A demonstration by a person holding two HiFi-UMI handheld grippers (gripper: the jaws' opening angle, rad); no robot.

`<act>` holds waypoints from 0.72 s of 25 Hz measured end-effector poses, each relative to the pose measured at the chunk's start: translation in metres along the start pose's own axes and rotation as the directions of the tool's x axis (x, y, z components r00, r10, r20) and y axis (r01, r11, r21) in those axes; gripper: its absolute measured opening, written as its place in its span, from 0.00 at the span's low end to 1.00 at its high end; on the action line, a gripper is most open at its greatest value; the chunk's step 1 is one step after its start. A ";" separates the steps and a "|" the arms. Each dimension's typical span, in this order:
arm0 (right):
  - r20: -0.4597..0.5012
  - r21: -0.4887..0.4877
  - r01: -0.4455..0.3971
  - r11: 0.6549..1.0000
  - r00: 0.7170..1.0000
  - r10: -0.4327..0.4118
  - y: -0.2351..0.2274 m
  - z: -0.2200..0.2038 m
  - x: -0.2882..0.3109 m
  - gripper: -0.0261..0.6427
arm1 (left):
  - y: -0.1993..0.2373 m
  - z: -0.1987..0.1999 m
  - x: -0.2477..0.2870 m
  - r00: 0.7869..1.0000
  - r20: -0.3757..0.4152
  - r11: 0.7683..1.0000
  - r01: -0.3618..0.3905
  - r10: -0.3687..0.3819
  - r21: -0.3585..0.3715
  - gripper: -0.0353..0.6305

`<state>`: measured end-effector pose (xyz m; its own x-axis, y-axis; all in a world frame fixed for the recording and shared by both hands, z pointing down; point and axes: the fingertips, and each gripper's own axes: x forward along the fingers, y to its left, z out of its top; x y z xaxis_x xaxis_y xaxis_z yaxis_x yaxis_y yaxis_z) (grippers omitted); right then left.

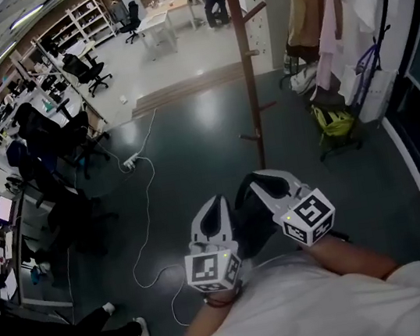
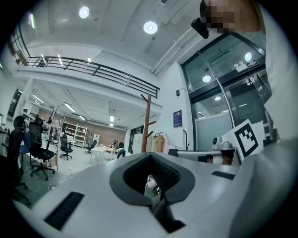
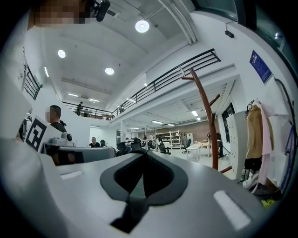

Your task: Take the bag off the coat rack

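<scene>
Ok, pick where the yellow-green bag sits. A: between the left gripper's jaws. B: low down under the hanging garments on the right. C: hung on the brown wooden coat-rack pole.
B: the yellow-green bag lies low beneath the hanging garments, apart from the brown wooden pole.

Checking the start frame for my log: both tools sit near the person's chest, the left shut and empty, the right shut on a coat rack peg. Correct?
No: the right tool is shut on nothing, apart from the coat rack, as the right gripper view shows. The rest holds.
</scene>
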<state>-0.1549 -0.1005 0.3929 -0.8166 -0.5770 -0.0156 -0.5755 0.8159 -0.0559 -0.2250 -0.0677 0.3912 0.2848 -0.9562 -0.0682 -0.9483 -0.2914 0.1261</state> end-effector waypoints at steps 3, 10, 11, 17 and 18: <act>-0.011 -0.003 -0.013 1.000 1.000 0.013 0.007 -0.004 0.000 0.07 | 0.001 -0.002 -0.004 1.000 0.000 1.000 -0.003 0.003 0.004 0.06; -0.018 -0.003 -0.017 1.000 1.000 0.017 0.012 -0.002 0.001 0.07 | 0.003 -0.002 -0.006 1.000 -0.006 1.000 -0.010 0.010 0.003 0.06; -0.018 -0.002 -0.016 1.000 1.000 0.016 0.012 -0.002 0.001 0.07 | 0.003 -0.002 -0.006 1.000 -0.006 1.000 -0.011 0.011 0.002 0.06; -0.016 0.004 -0.011 1.000 1.000 0.011 0.012 -0.005 -0.003 0.07 | 0.001 -0.007 -0.008 1.000 -0.009 1.000 -0.009 0.009 -0.010 0.06; -0.015 0.005 -0.012 1.000 1.000 0.012 0.012 -0.005 -0.003 0.07 | 0.002 -0.008 -0.008 1.000 -0.011 1.000 -0.008 0.007 -0.011 0.06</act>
<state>-0.1602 -0.0888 0.3974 -0.8238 -0.5669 -0.0012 -0.5658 0.8223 -0.0603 -0.2277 -0.0608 0.3994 0.2792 -0.9585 -0.0566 -0.9487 -0.2845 0.1379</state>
